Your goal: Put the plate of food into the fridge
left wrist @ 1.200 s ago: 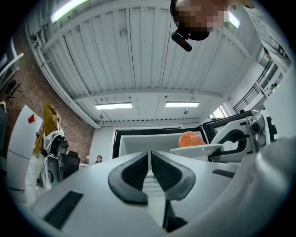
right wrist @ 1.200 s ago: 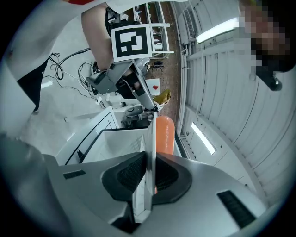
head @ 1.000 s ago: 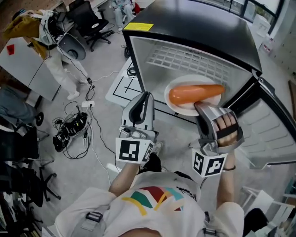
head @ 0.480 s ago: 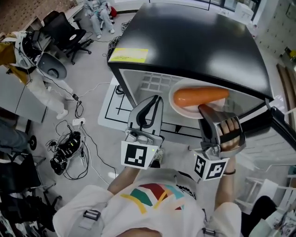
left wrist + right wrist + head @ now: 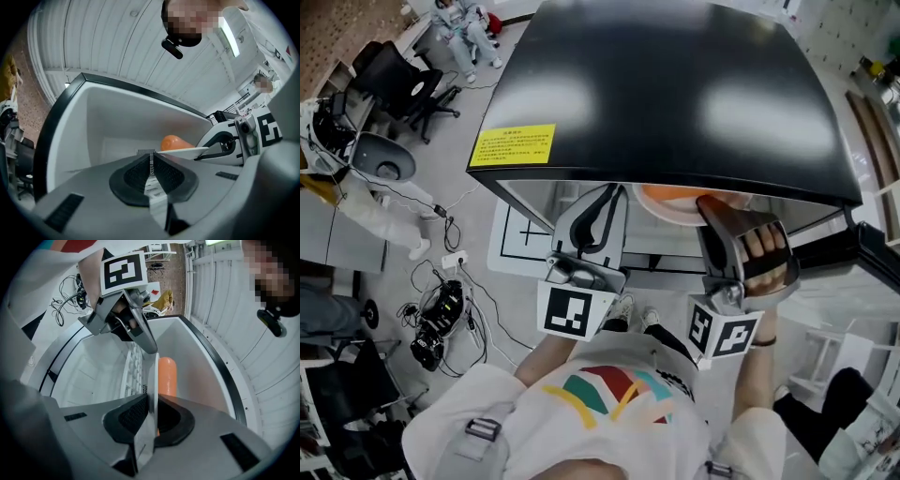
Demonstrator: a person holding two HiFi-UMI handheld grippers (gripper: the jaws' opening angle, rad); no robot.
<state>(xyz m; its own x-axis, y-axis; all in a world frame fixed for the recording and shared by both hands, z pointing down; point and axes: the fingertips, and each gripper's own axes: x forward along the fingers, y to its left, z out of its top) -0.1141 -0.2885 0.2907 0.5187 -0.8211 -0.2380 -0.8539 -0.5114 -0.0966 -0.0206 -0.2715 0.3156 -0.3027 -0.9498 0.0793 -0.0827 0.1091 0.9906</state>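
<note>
Clamping the plate by its near rim, the right gripper holds it inside the open fridge, and the orange food lies lengthwise on the plate just past the jaws. In the head view only a sliver of plate and food shows under the front edge of the fridge's black top, right ahead of the right gripper. A white wire shelf lies on the side of the plate away from the food; whether plate and shelf touch cannot be told. The left gripper sits just beside the right one at the fridge mouth, its jaws pressed together with nothing between them, apart from the plate. A yellow label is stuck near the top's front left corner.
</note>
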